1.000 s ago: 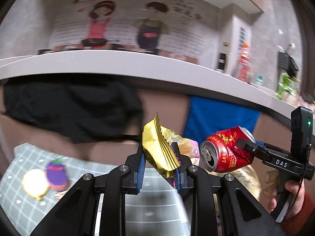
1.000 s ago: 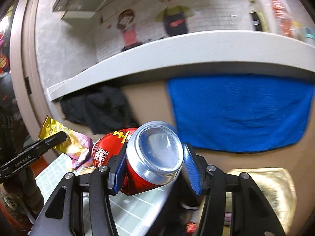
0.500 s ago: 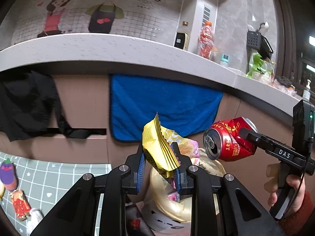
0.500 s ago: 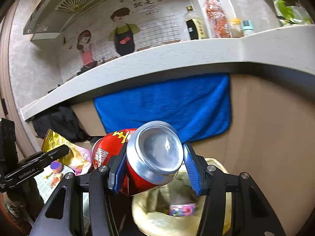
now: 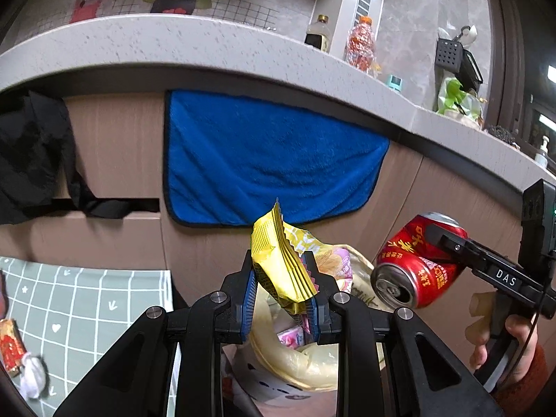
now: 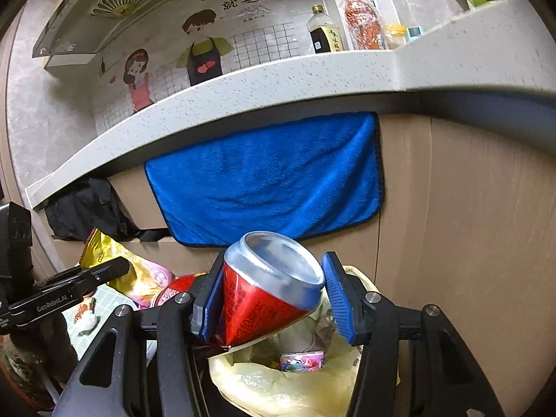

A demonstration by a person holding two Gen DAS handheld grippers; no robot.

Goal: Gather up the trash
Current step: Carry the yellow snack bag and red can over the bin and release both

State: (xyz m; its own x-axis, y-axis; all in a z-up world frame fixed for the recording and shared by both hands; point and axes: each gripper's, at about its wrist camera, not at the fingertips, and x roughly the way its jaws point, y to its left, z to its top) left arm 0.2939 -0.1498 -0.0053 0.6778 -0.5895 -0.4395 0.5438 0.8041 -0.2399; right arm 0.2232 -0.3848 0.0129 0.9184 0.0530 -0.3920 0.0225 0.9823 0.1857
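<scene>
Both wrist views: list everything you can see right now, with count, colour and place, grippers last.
Snack wrapper: 1, yellow, clamped in left gripper above bin.
Can: 1, red, tilted between right gripper's blue pads; right pad looks apart from it.
Bin bag: 1, pale yellow, below both grippers, pink packet inside.
Towel: 1, blue, hanging under counter.
Cloth: 1, black, hanging left of towel.
Mat: 1, grey-green grid, lower left, small litter on it.
Bottles: 2, orange and dark, on counter.
Left gripper: black, shut.
Right gripper: black, opening over bag.
</scene>
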